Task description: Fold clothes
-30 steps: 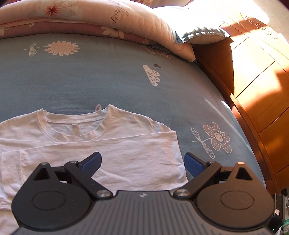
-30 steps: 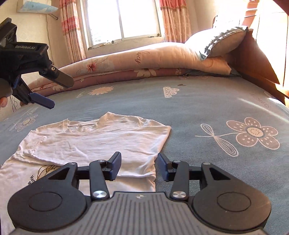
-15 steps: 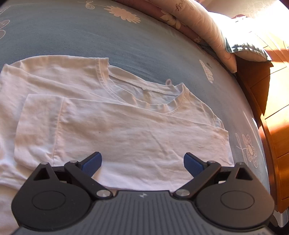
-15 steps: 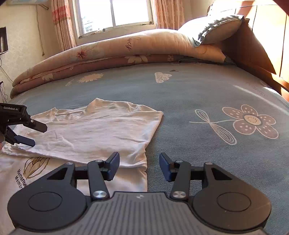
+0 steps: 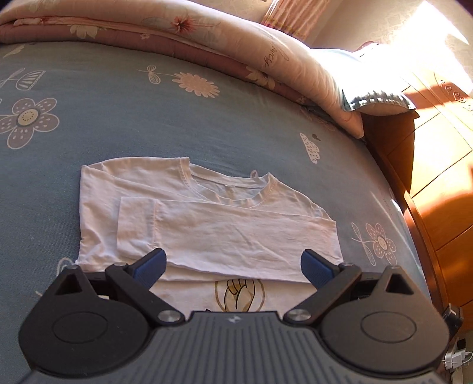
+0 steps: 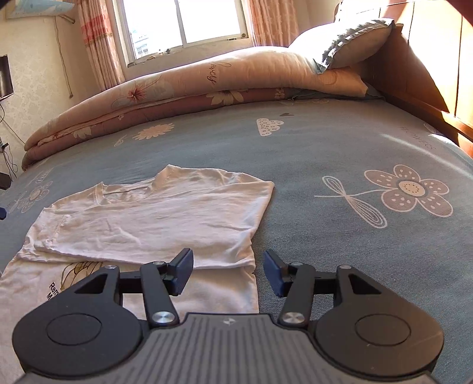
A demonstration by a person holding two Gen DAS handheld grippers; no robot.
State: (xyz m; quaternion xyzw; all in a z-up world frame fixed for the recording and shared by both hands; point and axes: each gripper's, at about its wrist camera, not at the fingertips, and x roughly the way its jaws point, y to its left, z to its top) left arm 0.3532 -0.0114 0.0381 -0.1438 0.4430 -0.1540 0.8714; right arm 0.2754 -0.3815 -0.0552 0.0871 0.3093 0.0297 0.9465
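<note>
Sunlight fell across a bedroom whose wide bed wore a grey-blue cotton sheet [image 6: 310, 153] printed with pale flowers, clouds and dragonflies. Along its far edge lay a rolled peach floral quilt [image 6: 207, 79], with a grey frilled pillow [image 6: 346, 44] resting on its end against an orange-brown wooden headboard [image 5: 437, 183]. Behind the quilt, a bright window [image 6: 183, 23] stood between pink patterned curtains [image 6: 97, 44], set in a cream textured wall.

On the sheet lay a white short-sleeved T-shirt [image 5: 224, 230], partly folded: its upper part, with the round neckline, was flat, both sleeves were turned in across the chest, and a printed hand motif showed on the lower front.

Over the shirt's lower half hovered the left gripper [image 5: 233, 265], its blue-padded jaws spread wide and holding nothing. Above the shirt's right edge, where cloth met sheet, hung the right gripper [image 6: 227, 268], its jaws opening and gripping nothing.
</note>
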